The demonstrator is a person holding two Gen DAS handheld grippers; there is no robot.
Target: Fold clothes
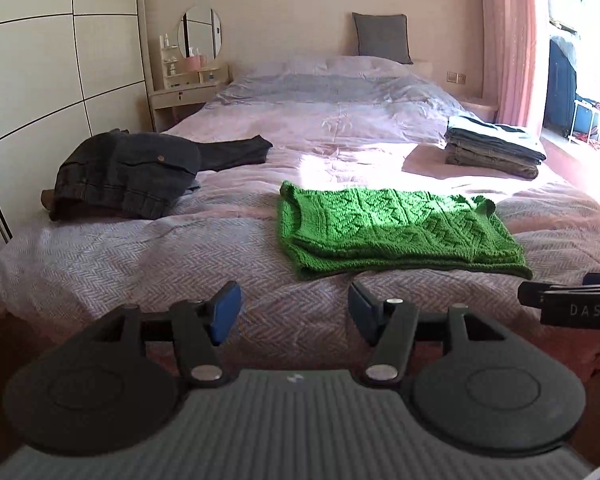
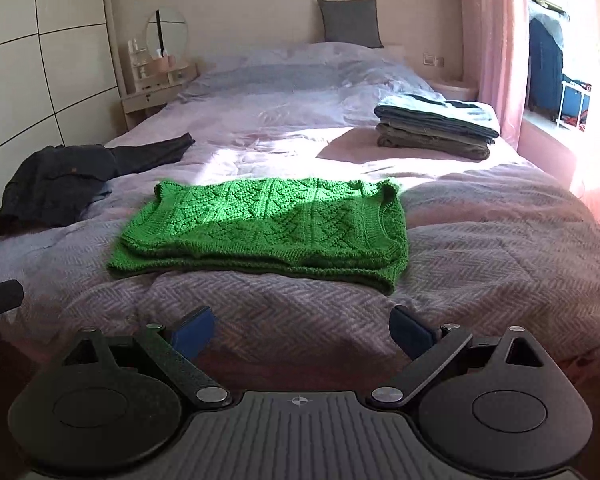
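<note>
A green knitted sweater [image 1: 396, 232] lies folded flat near the foot of the bed [image 1: 180, 256]; it also shows in the right wrist view [image 2: 268, 228]. My left gripper [image 1: 294, 312] is open and empty, held back from the bed's foot edge, with the sweater ahead and to the right. My right gripper [image 2: 302, 332] is open and empty, also short of the bed, with the sweater straight ahead. The right gripper's body [image 1: 572, 304] shows at the right edge of the left wrist view.
A heap of dark unfolded clothes [image 1: 132, 172] lies on the bed's left side [image 2: 60, 184]. A stack of folded clothes [image 1: 496, 146] sits at the far right [image 2: 436, 126]. A wardrobe [image 1: 40, 80] stands left, a pink curtain [image 1: 508, 40] right, a grey pillow [image 1: 382, 38] at the head.
</note>
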